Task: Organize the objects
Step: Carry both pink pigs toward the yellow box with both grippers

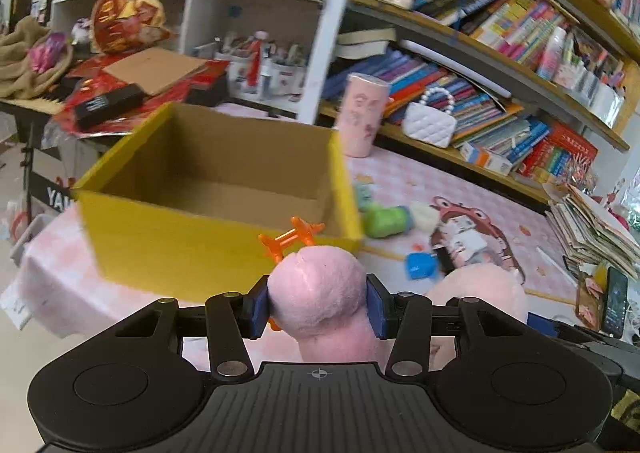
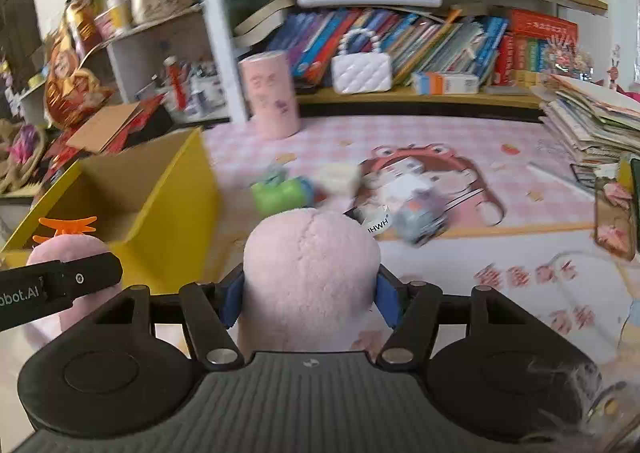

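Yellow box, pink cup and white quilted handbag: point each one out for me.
yellow box (image 1: 168, 245): left wrist view, on its near outer wall.
pink cup (image 2: 270, 93): right wrist view, on its printed side.
white quilted handbag (image 1: 428, 125): left wrist view, on its quilted front.

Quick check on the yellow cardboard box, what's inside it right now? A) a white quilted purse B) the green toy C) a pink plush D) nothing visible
D: the yellow cardboard box shows only bare brown floor and walls in the left wrist view; the pink plush is clamped in the left gripper short of the box, and the green toy lies on the mat beside it.
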Motion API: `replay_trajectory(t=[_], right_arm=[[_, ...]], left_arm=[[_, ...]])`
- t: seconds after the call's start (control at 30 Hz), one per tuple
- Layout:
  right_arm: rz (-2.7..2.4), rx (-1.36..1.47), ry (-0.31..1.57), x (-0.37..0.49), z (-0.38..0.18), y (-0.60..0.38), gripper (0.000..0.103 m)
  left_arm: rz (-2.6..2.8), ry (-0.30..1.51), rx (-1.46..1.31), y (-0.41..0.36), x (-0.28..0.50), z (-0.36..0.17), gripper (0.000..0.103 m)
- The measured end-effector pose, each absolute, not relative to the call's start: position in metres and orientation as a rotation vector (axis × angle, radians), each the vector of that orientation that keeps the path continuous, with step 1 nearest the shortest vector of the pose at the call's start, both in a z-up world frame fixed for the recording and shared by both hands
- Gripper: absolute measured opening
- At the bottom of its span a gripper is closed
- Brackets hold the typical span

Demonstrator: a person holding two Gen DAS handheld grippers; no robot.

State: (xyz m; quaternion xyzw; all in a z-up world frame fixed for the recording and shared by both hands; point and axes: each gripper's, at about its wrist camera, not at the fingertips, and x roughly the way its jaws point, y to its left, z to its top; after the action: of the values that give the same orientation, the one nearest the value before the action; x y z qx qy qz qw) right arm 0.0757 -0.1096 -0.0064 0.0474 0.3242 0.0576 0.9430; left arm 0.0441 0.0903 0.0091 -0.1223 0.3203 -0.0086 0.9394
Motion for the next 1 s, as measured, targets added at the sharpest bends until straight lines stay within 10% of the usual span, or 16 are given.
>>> replay_trajectory(t=[1.0], right_arm=[[0.209, 0.024, 0.686, -0.019, -0.006, 0.049, 0.062]], left_arm=[[-0.003, 0.654, -0.249, 0.225, -0.024, 0.001, 0.046]])
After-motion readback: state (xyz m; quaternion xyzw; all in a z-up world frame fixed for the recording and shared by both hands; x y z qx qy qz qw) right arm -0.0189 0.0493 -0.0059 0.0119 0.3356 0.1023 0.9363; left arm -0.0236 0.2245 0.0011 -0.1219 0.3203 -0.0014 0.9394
